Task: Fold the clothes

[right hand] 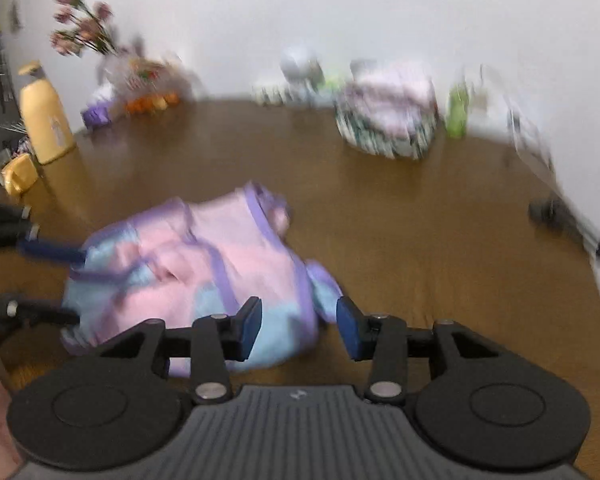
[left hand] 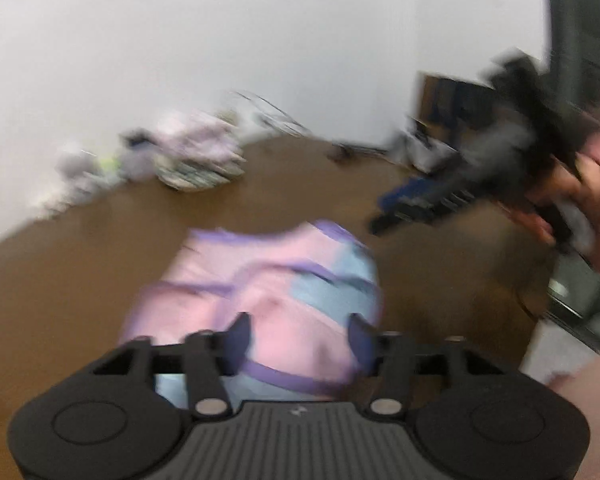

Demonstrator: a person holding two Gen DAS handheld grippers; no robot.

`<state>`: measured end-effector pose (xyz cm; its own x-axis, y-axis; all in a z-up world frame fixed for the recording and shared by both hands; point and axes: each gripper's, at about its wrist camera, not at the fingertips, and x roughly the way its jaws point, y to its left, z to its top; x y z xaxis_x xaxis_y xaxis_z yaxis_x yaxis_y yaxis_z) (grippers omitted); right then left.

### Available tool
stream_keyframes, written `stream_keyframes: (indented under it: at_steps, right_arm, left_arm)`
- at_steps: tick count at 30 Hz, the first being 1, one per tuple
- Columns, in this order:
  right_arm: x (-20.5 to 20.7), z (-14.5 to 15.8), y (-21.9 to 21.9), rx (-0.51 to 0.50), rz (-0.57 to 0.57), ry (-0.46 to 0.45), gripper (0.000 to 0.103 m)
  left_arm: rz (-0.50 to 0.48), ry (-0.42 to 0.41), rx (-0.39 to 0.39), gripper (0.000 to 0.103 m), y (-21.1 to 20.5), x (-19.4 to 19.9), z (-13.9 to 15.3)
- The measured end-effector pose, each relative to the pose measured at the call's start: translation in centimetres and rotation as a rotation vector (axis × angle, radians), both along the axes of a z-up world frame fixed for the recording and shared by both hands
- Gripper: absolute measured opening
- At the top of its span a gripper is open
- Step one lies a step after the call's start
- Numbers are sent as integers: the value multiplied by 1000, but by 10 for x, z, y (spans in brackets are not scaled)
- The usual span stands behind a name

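Both views are smeared with motion blur, so details are soft. The garment (right hand: 204, 272), pink with purple trim and pale blue panels, lies bunched in a heap on the table (right hand: 420, 240), not yet flat and not yet folded, by my reading.

Right gripper (right hand: 298, 326) hangs low over the heap's near right edge, its blue pads well apart and nothing between them. The cloth sits from ten to twelve o'clock of it; the left pad overlaps the blue hem in the picture, though whether it touches I cannot tell.

Left gripper (left hand: 300, 338) comes in from the other side, tongs apart too, with the garment (left hand: 260, 280) filling the gap ahead at twelve o'clock. No clamp on anything yet. In its view the right gripper (left hand: 440, 200) shows at two o'clock, blurred.

To do this step well, I'd say: don't bite into the middle of the bundle. Each gripper wants a single layer at an outer edge, hem or shoulder, on opposite sides. Close fully on the trim, lift together, and let the cloth hang out before laying it flat. Grabbing two layers here would likely just carry the crumple along.

The folded pile (right hand: 388, 120) waits at one o'clock by the wall; keep the spread short of it.
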<state>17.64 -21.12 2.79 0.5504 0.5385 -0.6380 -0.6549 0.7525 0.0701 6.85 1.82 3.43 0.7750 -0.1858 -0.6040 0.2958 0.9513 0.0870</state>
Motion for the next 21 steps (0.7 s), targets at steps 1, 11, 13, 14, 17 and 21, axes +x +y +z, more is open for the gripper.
stream_keyframes:
  at_steps: [1, 11, 13, 14, 17, 21]
  right_arm:
    - [-5, 2, 8, 1, 16, -24, 42]
    - [-31, -50, 59, -209, 12, -118, 39]
    - [-32, -57, 59, -219, -9, -130, 34]
    - [-33, -59, 57, -213, -10, -126, 27]
    - [-34, -61, 47, -190, -15, -116, 12]
    - [-33, -58, 33, -119, -45, -103, 7]
  left_arm:
    - [51, 2, 12, 60, 3, 6, 2]
    - [178, 190, -82, 28, 12, 56, -31]
    - [184, 189, -73, 28, 7, 58, -35]
    - [185, 193, -67, 28, 7, 57, -36]
    - [193, 215, -46, 28, 6, 62, -41]
    - [190, 246, -43, 28, 6, 67, -44]
